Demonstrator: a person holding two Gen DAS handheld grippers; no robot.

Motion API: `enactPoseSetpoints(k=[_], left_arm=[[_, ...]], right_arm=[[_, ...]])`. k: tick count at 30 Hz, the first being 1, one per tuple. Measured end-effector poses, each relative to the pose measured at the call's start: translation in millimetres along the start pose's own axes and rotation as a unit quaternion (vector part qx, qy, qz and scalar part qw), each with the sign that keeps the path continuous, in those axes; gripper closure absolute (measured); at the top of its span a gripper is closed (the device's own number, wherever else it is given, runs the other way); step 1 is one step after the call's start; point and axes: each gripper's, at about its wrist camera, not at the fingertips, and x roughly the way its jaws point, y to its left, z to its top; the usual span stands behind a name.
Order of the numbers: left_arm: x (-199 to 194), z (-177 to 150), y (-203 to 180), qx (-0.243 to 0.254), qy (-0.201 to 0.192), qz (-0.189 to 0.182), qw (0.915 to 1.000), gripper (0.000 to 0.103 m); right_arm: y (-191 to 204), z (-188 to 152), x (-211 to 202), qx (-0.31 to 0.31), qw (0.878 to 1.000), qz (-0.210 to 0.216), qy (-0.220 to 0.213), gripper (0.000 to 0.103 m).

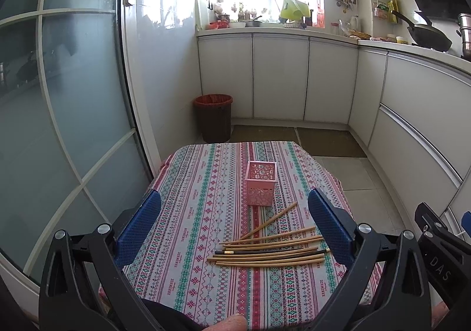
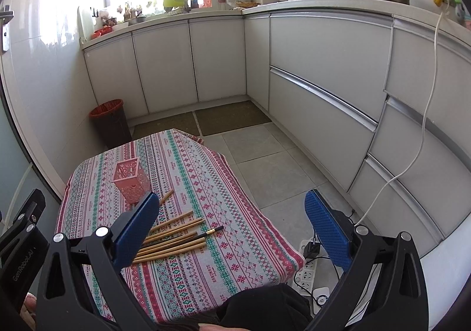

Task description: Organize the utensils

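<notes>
Several wooden chopsticks and one black one lie in a loose pile on the patterned tablecloth, just in front of a pink perforated square holder that stands upright and looks empty. My left gripper is open above the near part of the table, with the pile between its blue pads. In the right wrist view the chopsticks and the holder sit to the left. My right gripper is open and empty over the table's right edge.
A dark bin with a red liner stands on the floor beyond the table. White cabinets run along the back and right. A power strip and cables lie on the floor at the right. A glass door is at the left.
</notes>
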Motion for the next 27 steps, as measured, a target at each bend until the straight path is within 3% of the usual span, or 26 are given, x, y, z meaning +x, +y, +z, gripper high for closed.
enactPoseSetpoints(k=[21,24,27], left_arm=[[9,-1,0,-0.002,0.018,0.0,0.9998,0.007],[20,1,3,-0.006,0.04,-0.01,0.9992,0.007],[52,6,6,-0.01,0.1,-0.048,0.9938,0.007]], right_arm=[[1,0,5,-0.002,1.0,-0.003,0.009,0.007],[0,1,11,0.0,1.0,-0.002,0.017,0.007],[-4,1,27,0.013,0.999,0.004,0.041,0.007]])
